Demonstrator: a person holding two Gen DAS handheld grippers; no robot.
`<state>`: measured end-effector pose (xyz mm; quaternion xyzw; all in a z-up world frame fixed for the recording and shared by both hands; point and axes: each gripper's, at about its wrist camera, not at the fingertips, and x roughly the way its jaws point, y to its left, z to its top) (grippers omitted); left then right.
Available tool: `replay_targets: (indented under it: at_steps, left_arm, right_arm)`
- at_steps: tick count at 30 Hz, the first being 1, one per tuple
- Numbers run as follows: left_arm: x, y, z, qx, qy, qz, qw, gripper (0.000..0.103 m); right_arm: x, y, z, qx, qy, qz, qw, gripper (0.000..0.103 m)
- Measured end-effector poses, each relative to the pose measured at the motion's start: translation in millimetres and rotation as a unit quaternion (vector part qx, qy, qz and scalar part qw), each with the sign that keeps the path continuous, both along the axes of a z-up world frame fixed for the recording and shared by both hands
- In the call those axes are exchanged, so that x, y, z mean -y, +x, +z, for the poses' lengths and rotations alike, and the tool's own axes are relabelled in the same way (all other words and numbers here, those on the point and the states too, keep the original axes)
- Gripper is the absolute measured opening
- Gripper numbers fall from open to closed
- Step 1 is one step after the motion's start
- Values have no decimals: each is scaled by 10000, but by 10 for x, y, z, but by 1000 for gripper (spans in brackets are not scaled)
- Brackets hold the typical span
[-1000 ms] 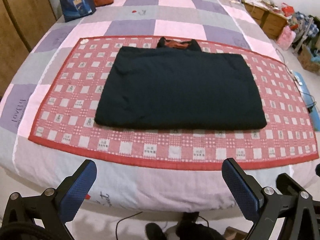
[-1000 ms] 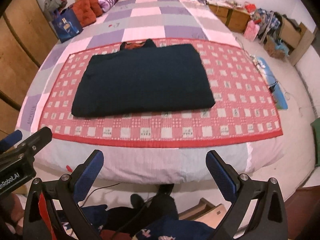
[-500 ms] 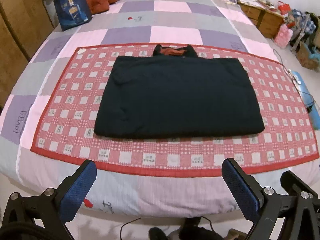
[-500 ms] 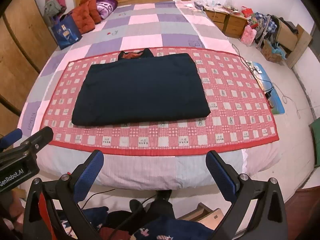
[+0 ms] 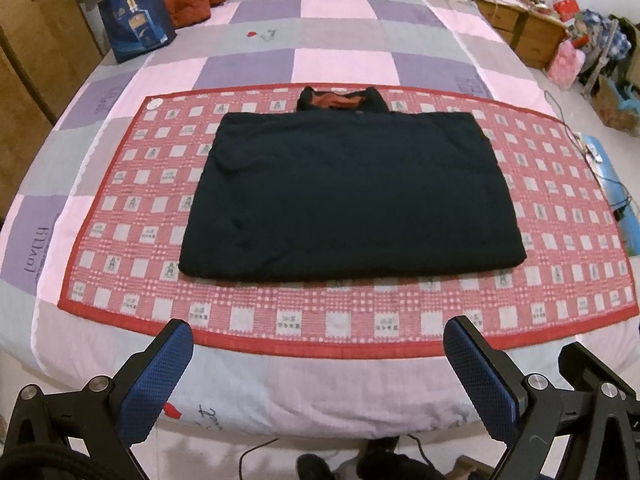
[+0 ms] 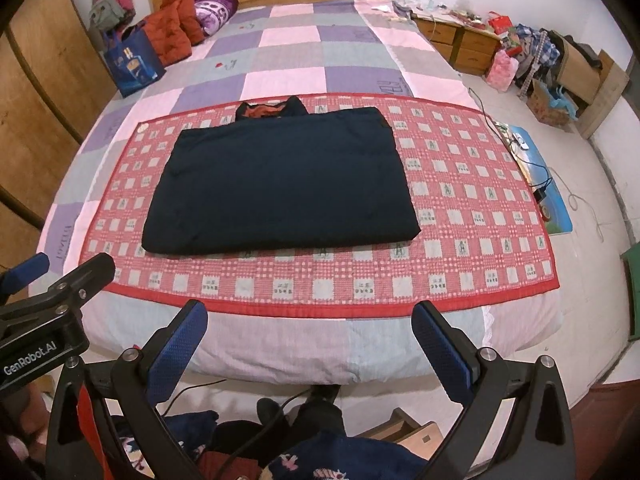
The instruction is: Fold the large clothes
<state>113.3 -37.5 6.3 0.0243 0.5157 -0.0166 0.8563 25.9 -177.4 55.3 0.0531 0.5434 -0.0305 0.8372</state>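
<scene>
Item: dark navy jacket (image 5: pixel 352 192), folded to a flat rectangle, rust-lined collar (image 5: pixel 340 101) showing at the far edge. Location: centre of the red checked mat (image 5: pixel 132 216) on the patchwork bed (image 5: pixel 344 20).

Tools: left gripper (image 5: pixel 320 376) and right gripper (image 6: pixel 308 354), both spread wide, holding nothing, poised off the near bed edge, well apart from the cloth.

Next fold, as I judge it: I pinch both corners of one short side, lift evenly and lay them across, edges square.

Surroundings: blue bag (image 5: pixel 134 32) far left; bedside cabinets (image 6: pixel 460 42) far right.
</scene>
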Motion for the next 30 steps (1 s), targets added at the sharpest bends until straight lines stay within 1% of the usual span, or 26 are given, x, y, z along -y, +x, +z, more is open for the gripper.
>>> replay_targets:
  at_steps: [22, 30]
  left_arm:
    - [115, 59, -80, -92, -8, -85, 9999, 103]
    - [152, 26, -124, -93, 6, -120, 9999, 103]
  right_arm:
    - [136, 92, -5, -54, 40, 7, 10000, 103]
    - [267, 80, -44, -63, 63, 17, 10000, 103]
